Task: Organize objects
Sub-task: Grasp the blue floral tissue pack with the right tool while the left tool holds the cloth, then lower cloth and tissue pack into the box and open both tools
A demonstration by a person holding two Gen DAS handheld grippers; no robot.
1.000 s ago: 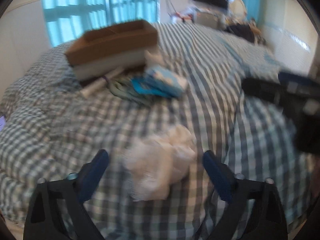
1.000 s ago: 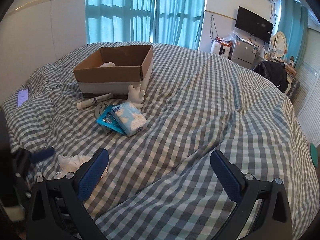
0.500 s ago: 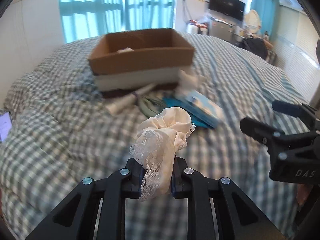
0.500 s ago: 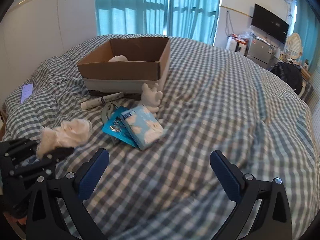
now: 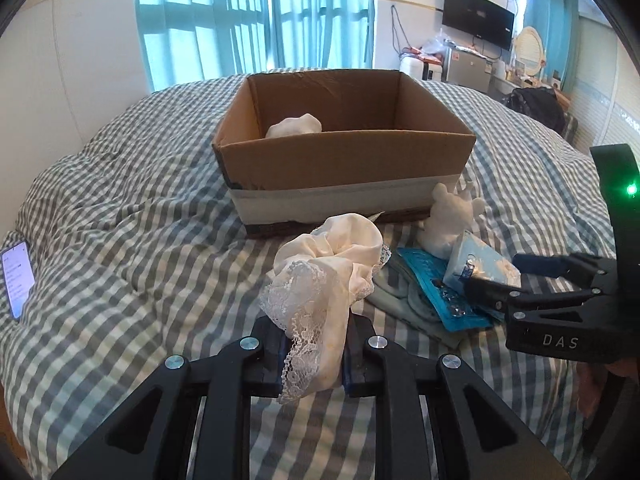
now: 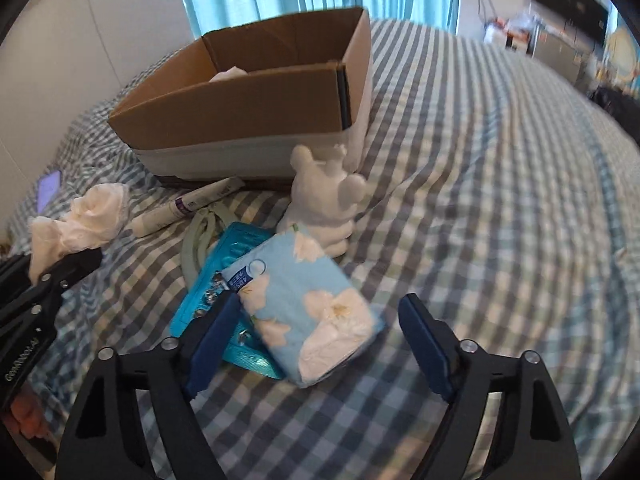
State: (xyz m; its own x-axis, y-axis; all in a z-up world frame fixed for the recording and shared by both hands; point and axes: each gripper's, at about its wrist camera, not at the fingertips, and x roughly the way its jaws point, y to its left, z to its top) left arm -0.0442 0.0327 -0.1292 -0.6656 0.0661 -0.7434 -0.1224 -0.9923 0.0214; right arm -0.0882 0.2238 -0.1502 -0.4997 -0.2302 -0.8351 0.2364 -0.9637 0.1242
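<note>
A lace-trimmed cloth (image 5: pixel 326 280) was pinched by the left gripper (image 5: pixel 314 354); the tissue pack (image 6: pixel 308 312) (floral, blue) was straddled by the spread right gripper (image 6: pixel 320 340).

Black-framed claw (image 6: pixel 318 340), blue pads (image 6: pixel 424 338), silver screws, white "DAS" lettering.

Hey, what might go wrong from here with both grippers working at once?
The left hand-held gripper pinches only the lower end of the lacy cloth, so the loose top may snag the cardboard box rim on the way in. The open right hand-held gripper straddles the tissue pack, which lies on a blister pack; closing may catch or drag that too.
</note>
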